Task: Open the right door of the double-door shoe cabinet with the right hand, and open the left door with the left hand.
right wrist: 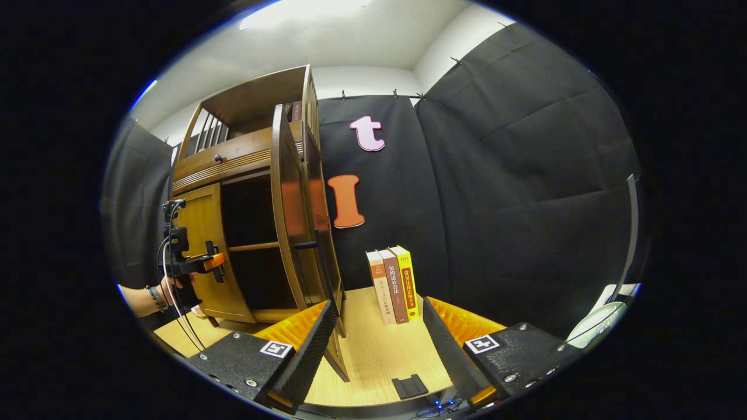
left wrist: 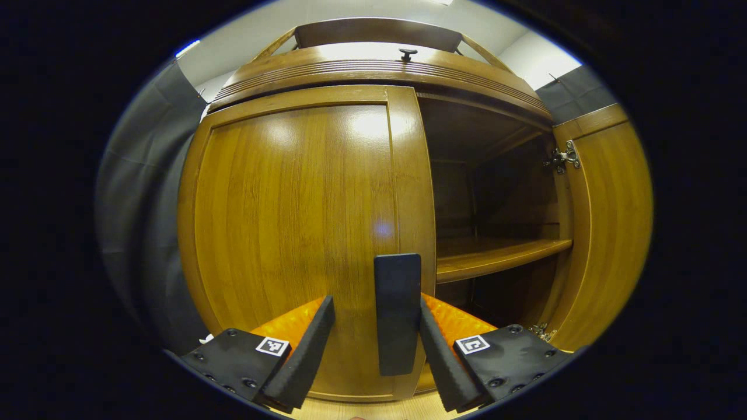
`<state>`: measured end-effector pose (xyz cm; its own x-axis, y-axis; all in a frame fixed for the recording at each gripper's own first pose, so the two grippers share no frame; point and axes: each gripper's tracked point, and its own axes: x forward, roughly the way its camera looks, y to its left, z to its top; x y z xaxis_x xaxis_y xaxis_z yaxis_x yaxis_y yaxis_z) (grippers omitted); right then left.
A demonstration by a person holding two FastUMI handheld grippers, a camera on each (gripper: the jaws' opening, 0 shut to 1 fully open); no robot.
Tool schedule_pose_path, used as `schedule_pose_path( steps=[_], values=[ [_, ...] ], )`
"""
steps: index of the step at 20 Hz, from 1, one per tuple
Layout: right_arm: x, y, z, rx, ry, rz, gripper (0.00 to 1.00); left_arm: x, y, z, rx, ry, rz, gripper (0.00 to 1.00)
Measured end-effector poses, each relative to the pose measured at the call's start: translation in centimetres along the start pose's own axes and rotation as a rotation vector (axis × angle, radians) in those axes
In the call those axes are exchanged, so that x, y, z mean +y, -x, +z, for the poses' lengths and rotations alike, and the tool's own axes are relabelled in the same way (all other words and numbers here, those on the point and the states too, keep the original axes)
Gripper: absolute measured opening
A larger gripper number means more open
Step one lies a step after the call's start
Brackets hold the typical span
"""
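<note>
The wooden shoe cabinet stands close in the left gripper view. Its left door is closed, with a dark upright handle near its inner edge. My left gripper is open, and the handle stands between its fingers, close to the right finger and apart from the left one. The right door is swung wide open, showing a shelf. In the right gripper view the open right door is edge-on and my right gripper hangs open and empty over the table, away from it. A hand holds the left gripper at the left door.
Three books stand upright on the wooden table right of the cabinet. A small dark clip-like object lies near the table's front edge. A pale round object sits at the far right. Black cloth walls surround the booth.
</note>
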<state>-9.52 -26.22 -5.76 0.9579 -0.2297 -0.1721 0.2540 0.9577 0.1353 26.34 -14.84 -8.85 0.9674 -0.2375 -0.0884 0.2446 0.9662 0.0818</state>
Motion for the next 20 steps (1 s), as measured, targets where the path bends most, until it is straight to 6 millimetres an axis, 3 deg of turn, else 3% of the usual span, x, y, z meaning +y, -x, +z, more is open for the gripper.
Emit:
schedule_pose_path(
  steps=[2, 4, 6, 8, 13, 16, 19, 20],
  values=[
    [0.1, -0.1, 0.2, -0.002, -0.002, -0.006, 0.99, -0.3, 0.0, 0.0, -0.001, 0.011, -0.014, 0.82],
    [-0.1, -0.1, 0.1, -0.007, 0.013, -0.017, 0.99, -1.8, -0.2, 0.0, -0.001, 0.025, -0.055, 0.60],
    [-0.2, 0.0, 0.0, -0.004, 0.020, -0.031, 0.99, -1.8, 0.0, 0.0, -0.006, 0.001, -0.027, 0.38],
    [0.1, 0.3, -0.1, -0.001, 0.013, -0.032, 0.99, -1.8, -0.1, 0.1, -0.008, 0.032, -0.028, 0.40],
    [-0.4, 0.8, -0.1, -0.004, 0.017, -0.043, 0.99, -1.7, 0.6, -0.1, 0.036, 0.011, -0.028, 0.34],
    [-0.7, 1.1, -0.5, 0.011, 0.007, -0.057, 0.99, -1.5, 2.5, 0.3, 0.052, 0.011, -0.037, 0.31],
    [0.4, 1.3, 0.0, 0.006, 0.002, -0.042, 0.99, -1.2, 4.9, 0.5, 0.056, -0.013, -0.027, 0.31],
    [0.7, 1.3, 0.1, 0.004, 0.008, -0.035, 0.92, -1.0, 5.9, 0.5, 0.064, -0.015, -0.027, 0.31]
  ],
)
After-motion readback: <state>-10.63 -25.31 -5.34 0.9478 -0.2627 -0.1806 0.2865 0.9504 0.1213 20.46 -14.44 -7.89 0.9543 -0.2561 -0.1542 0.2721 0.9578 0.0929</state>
